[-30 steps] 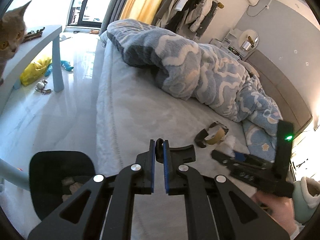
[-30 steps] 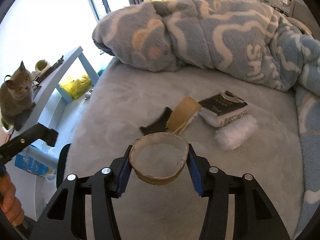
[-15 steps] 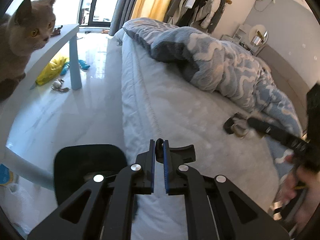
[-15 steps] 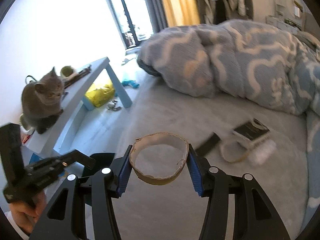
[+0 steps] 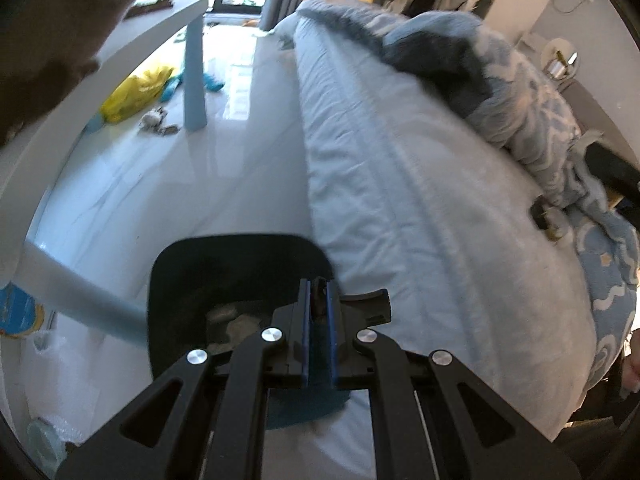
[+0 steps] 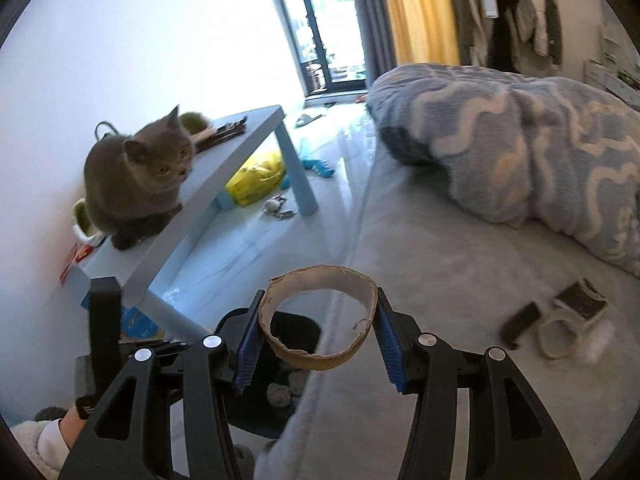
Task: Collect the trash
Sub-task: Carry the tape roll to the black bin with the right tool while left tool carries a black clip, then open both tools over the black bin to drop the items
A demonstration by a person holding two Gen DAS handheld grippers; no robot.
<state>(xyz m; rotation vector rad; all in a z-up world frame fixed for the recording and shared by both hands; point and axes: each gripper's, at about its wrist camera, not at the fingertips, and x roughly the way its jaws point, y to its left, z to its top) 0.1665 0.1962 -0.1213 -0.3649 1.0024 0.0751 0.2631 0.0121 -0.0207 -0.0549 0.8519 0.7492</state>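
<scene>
My left gripper [image 5: 317, 300] is shut, with a small black scrap [image 5: 362, 300] pinched at its tips. It hangs over the near right rim of the black trash bin [image 5: 180, 280], which stands on the floor against the bed and holds crumpled paper. My right gripper [image 6: 318, 332] is shut on a torn cardboard tape ring [image 6: 320, 280], at the bed's edge above the bin [image 6: 256, 412]. A black strip [image 6: 521, 320], another tape ring [image 6: 554, 340], a dark box [image 6: 582, 300] and a white wad [image 6: 598, 344] lie on the bed.
A grey cat [image 6: 136, 184] sits on a light blue low table [image 6: 240, 152] left of the bin. Under the table lie a yellow bag [image 6: 256, 178] and small toys. A blue patterned blanket [image 6: 540, 152] is heaped on the grey bed [image 5: 420, 240].
Both grippers swung left from over the bed toward the bin. The left one sank over the bin's rim; the right one carried the cardboard ring to the bed's edge. Neither grip changed.
</scene>
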